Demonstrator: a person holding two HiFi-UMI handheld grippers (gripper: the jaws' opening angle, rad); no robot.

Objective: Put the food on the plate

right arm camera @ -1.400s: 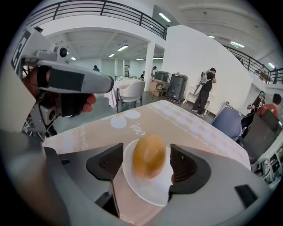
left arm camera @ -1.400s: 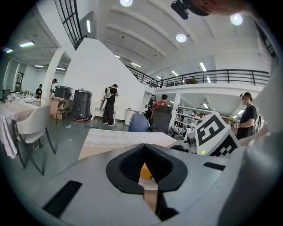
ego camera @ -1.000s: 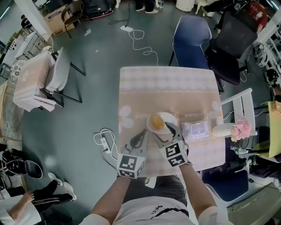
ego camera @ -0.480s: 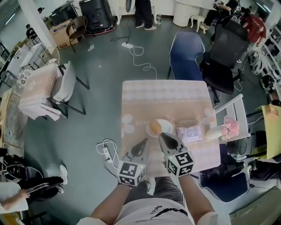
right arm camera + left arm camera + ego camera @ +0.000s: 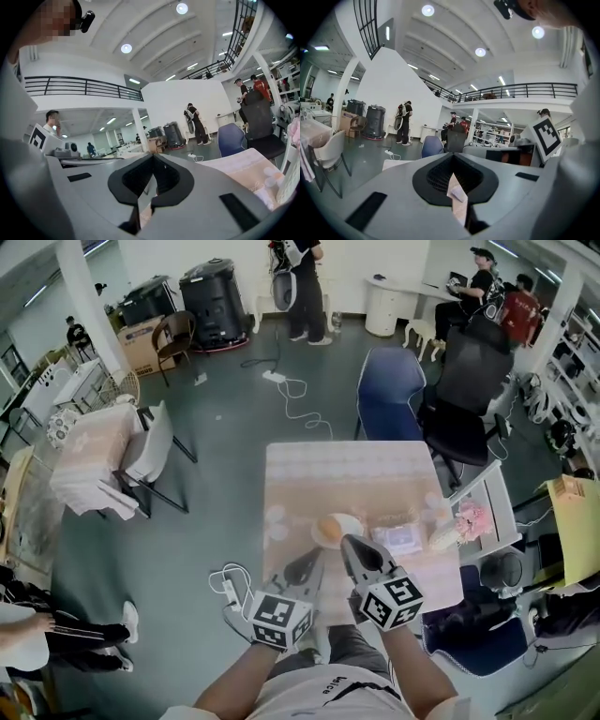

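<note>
An orange-brown bun lies on a small white plate near the front of the pink-clothed table. My right gripper hovers just in front of the plate, shut and empty, apart from the bun. My left gripper is beside it to the left, also shut, over the table's front edge. In the right gripper view the gripper's jaws meet with nothing between them. The left gripper looks the same in its own view. Both cameras point level across the room.
A clear packet, a white roll and pink flowers sit on the table's right side, small white discs on its left. Blue and black chairs stand behind. A power strip lies on the floor.
The right gripper's jaws, open beside the plate a second ago, have shut and drawn back toward me. The bun stays on the plate. The head view has lifted, taking in more of the room.
</note>
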